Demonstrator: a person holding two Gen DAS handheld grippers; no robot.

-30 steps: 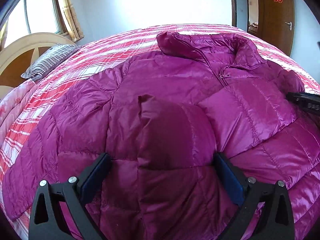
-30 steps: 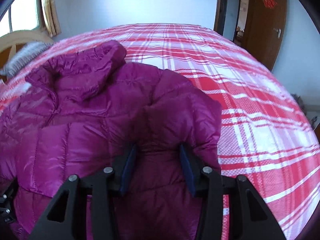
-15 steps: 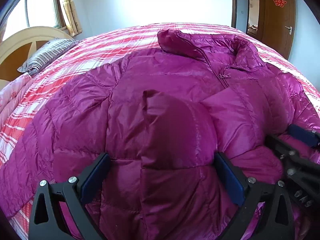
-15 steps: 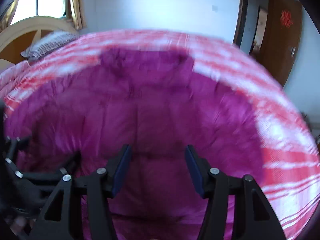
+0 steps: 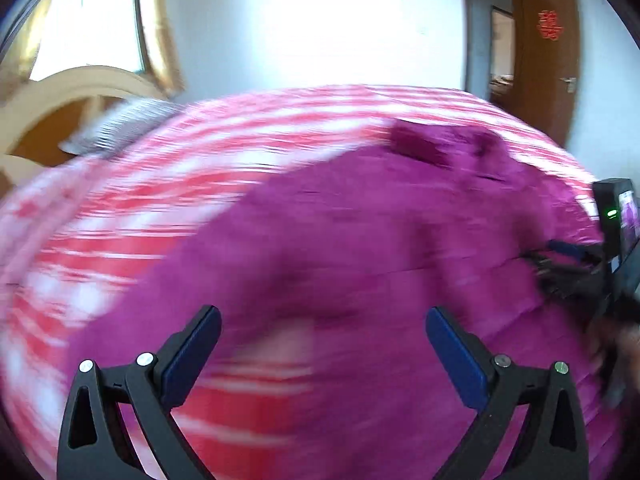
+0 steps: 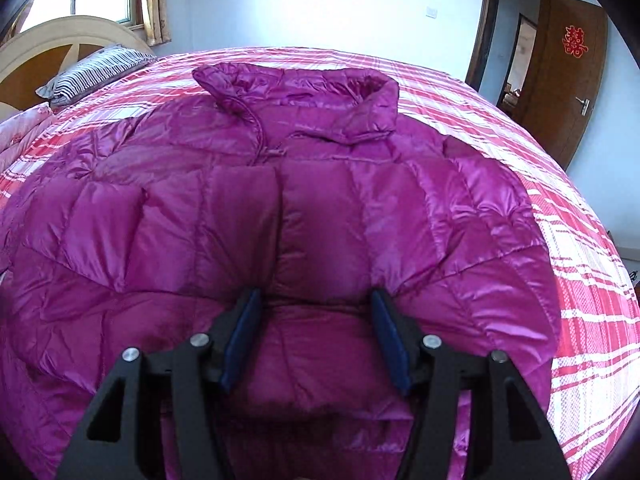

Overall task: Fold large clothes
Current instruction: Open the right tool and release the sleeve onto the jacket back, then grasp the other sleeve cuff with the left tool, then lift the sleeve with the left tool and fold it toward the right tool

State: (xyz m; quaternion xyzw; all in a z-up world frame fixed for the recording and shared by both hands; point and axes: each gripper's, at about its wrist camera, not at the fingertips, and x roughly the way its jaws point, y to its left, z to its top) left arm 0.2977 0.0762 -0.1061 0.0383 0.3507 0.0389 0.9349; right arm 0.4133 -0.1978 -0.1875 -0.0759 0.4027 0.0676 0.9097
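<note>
A magenta down jacket (image 6: 160, 220) lies spread on the bed, collar (image 6: 304, 92) at the far end. One sleeve (image 6: 320, 232) is folded over its front and runs between the fingers of my right gripper (image 6: 316, 320). Those jaws stand apart at the sleeve's edges, with no pinch showing in the fabric. In the blurred left wrist view, my left gripper (image 5: 320, 332) is wide open with nothing between its fingers, above the jacket's (image 5: 360, 240) left edge and the bedspread. The right gripper (image 5: 568, 256) shows at that view's right edge.
A red and white plaid bedspread (image 6: 580, 240) covers the bed. A striped pillow (image 6: 92, 68) and a wooden headboard (image 6: 40, 48) are at the far left. A brown door (image 6: 572, 68) stands open at the far right.
The left gripper has pulled off the folded sleeve and swung left, now over the jacket's edge. The right gripper carried its sleeve across the jacket's front, and its jaws have widened.
</note>
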